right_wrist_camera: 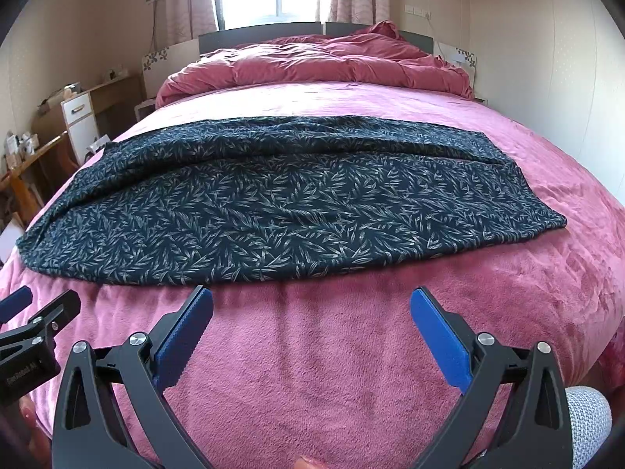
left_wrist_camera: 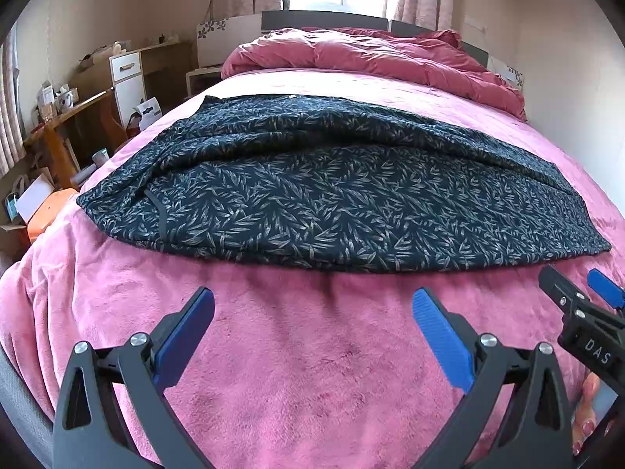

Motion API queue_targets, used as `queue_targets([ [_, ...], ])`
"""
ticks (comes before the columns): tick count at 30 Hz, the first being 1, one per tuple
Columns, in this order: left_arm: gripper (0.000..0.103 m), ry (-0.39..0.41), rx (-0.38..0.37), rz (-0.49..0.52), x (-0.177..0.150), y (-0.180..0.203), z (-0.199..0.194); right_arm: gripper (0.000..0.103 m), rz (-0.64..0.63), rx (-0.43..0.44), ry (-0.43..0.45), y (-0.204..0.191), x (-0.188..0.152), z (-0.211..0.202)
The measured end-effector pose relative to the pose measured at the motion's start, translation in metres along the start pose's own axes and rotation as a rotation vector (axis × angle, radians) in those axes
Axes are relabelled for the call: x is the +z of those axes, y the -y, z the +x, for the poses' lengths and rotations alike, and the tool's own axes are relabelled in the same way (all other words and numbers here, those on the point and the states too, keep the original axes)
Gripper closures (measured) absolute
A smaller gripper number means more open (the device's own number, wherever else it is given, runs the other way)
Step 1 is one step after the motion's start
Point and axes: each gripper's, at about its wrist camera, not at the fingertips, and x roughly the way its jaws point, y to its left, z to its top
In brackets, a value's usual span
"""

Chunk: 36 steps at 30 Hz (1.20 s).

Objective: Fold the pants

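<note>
Dark navy pants with a pale leaf print (left_wrist_camera: pixel 320 195) lie flat across the pink bed, waist end at the left, one leg folded over the other. They also show in the right wrist view (right_wrist_camera: pixel 289 203). My left gripper (left_wrist_camera: pixel 312 312) is open and empty, hovering over the blanket just short of the pants' near edge. My right gripper (right_wrist_camera: pixel 310 308) is open and empty, also just short of the near edge. The right gripper shows at the right edge of the left wrist view (left_wrist_camera: pixel 578 289), and the left gripper at the left edge of the right wrist view (right_wrist_camera: pixel 39 305).
The pink fleece blanket (left_wrist_camera: pixel 312 371) covers the bed. A bunched red duvet (left_wrist_camera: pixel 371 58) lies at the head end. A wooden desk (left_wrist_camera: pixel 70 117) and a white cabinet (left_wrist_camera: pixel 129 78) stand left of the bed. A wall runs along the right side.
</note>
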Motion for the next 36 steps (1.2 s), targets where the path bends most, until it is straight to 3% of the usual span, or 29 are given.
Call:
queue_targets([
  [19, 0.002, -0.023, -0.012, -0.016, 0.0, -0.003, 0.006, 0.003, 0.002, -0.002, -0.005, 0.001, -0.001, 0.002],
  [23, 0.002, -0.052, -0.046, -0.026, 0.002, -0.009, 0.012, 0.003, 0.02, -0.009, -0.002, 0.005, 0.001, 0.003],
  [25, 0.002, -0.066, -0.09, -0.056, 0.004, -0.017, 0.015, 0.003, 0.04, 0.004, 0.016, 0.012, 0.003, 0.003],
  [27, 0.002, -0.063, -0.134, -0.123, 0.007, -0.032, 0.018, 0.003, 0.07, 0.075, 0.025, 0.022, 0.007, 0.006],
  [30, 0.002, -0.05, -0.182, -0.243, 0.009, -0.058, 0.022, 0.003, 0.159, 0.104, -0.04, 0.04, 0.008, 0.018],
  [36, 0.002, -0.048, -0.109, -0.359, 0.013, -0.101, 0.036, 0.003, 0.382, 0.107, -0.07, 0.094, 0.011, 0.027],
])
